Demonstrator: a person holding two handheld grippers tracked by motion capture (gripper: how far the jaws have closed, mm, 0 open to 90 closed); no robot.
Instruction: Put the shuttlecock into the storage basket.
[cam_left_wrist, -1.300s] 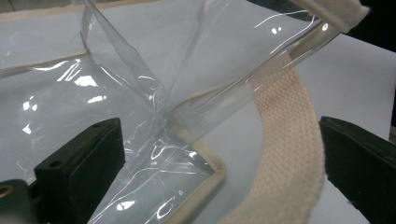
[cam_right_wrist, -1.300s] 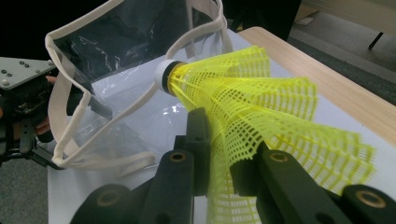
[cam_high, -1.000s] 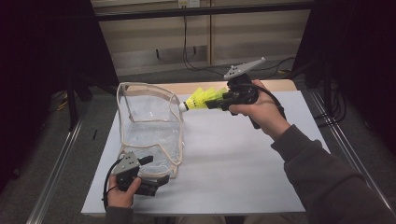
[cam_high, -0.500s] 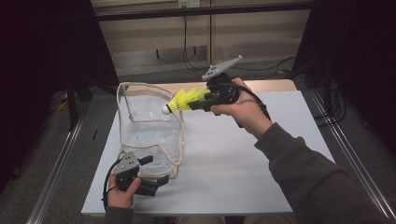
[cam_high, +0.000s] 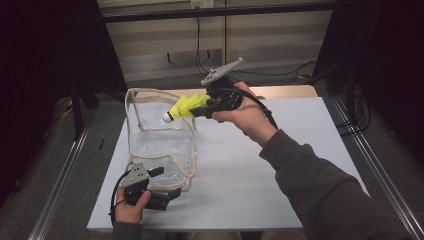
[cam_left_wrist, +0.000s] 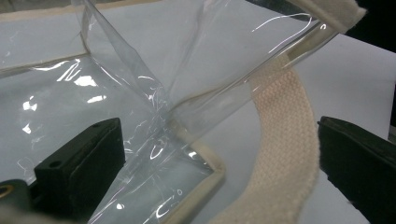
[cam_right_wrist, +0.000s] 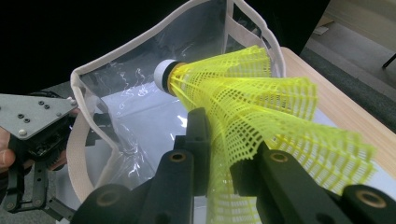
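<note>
A clear plastic bag (cam_high: 159, 142) with cream trim stands open at the left of the white table (cam_high: 280, 170). My right gripper (cam_high: 199, 109) is shut on the skirt of a yellow shuttlecock (cam_high: 184, 106), held in the air with its white cork tip over the bag's far right rim. In the right gripper view the shuttlecock (cam_right_wrist: 243, 102) points at the bag's mouth (cam_right_wrist: 126, 88). My left gripper (cam_high: 167, 183) rests open at the bag's near corner. In the left gripper view the bag's corner (cam_left_wrist: 187, 140) and a cream strap (cam_left_wrist: 285, 154) lie between the spread jaws.
A wooden strip (cam_high: 290, 91) runs along the table's far edge. Metal rails (cam_high: 372, 170) flank the table on both sides, and cables (cam_high: 280, 72) lie on the floor behind it. The table's right half is bare white sheet.
The right gripper has carried the shuttlecock leftward and a little higher, from right of the bag to over its rim. The left gripper has stayed in place.
</note>
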